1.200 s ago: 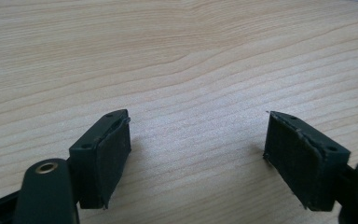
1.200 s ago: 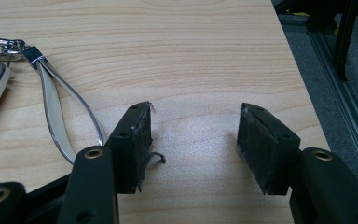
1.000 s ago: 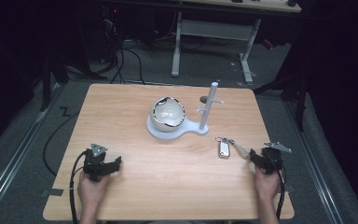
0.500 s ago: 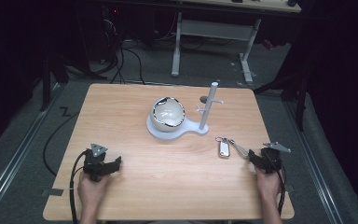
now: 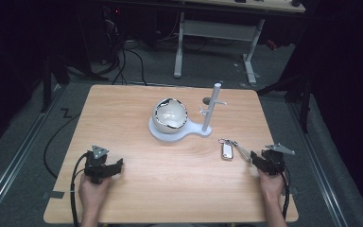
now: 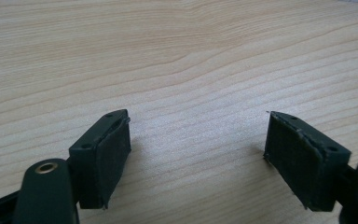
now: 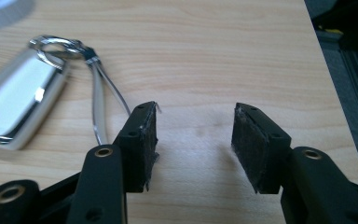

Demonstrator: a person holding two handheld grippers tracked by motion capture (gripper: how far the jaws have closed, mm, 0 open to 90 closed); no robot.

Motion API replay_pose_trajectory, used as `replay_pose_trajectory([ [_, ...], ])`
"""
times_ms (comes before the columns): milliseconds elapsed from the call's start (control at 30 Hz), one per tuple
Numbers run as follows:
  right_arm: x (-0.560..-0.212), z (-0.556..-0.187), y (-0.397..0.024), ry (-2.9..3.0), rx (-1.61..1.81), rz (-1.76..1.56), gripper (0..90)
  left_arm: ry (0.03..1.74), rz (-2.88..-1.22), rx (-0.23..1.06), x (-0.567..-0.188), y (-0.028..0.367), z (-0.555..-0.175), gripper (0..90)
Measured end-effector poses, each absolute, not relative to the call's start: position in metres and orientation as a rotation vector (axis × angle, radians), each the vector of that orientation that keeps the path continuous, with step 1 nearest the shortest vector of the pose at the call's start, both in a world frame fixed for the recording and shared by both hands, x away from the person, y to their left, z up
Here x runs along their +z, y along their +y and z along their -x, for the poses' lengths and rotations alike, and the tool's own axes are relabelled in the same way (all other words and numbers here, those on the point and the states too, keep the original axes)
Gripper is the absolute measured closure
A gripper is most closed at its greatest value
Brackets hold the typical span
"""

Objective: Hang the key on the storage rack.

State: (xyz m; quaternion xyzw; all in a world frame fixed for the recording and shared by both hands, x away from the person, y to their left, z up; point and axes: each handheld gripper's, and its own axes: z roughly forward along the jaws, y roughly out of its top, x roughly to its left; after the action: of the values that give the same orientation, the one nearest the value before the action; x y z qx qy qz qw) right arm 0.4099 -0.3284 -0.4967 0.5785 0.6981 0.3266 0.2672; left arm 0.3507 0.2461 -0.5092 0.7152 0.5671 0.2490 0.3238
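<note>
A silver key fob point(image 5: 226, 150) lies flat on the wooden table point(image 5: 170, 184), with a key ring point(image 7: 58, 44) and a thin wire loop point(image 7: 100, 100) attached. My right gripper point(image 5: 254, 157) rests just right of it, at the table's front right. Its jaws have just been closing and stand open over bare wood point(image 7: 196, 140); the wire loop runs beside the left pad point(image 7: 144, 140), outside the gap. My left gripper point(image 5: 116, 165) sits at the front left, open, with nothing between its pads point(image 6: 198, 149).
A white bowl point(image 5: 170, 115) with a dark chipped-looking rim sits on a white stand base point(image 5: 191, 132) at mid-table. A white post point(image 5: 212, 106) with short pegs rises at the base's right. The table's right edge point(image 7: 326, 70) is close to my right gripper.
</note>
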Motion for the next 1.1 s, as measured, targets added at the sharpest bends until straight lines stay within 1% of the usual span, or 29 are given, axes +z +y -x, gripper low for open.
replay_pose_trajectory([
  [300, -0.485, -0.401, -0.321, 1.932, 0.957, -1.509, 47.5, 1.487, -1.878, 0.657, -0.509, 0.246, -0.351, 23.0],
  [567, -0.476, -0.403, -0.306, 1.963, 1.009, -1.436, 44.7, 1.488, -1.877, 0.654, -0.509, 0.246, -0.351, 23.0],
  [600, -0.476, -0.405, -0.3, 1.987, 1.014, -1.423, 42.7, 1.488, -1.877, 0.654, -0.509, 0.246, -0.351, 23.0],
  [833, -0.475, -0.415, -0.281, 2.054, 1.009, -1.405, 38.2, 1.488, -1.876, 0.653, -0.509, 0.246, -0.351, 23.0],
  [933, -0.476, -0.42, -0.278, 2.061, 0.997, -1.41, 36.6, 1.488, -1.876, 0.653, -0.509, 0.246, -0.351, 23.0],
  [967, -0.476, -0.424, -0.275, 2.067, 0.992, -1.416, 34.5, 1.488, -1.876, 0.653, -0.509, 0.246, -0.351, 23.0],
  [1100, -0.476, -0.432, -0.271, 2.071, 0.983, -1.433, 30.8, 1.488, -1.874, 0.651, -0.509, 0.246, -0.351, 23.0],
])
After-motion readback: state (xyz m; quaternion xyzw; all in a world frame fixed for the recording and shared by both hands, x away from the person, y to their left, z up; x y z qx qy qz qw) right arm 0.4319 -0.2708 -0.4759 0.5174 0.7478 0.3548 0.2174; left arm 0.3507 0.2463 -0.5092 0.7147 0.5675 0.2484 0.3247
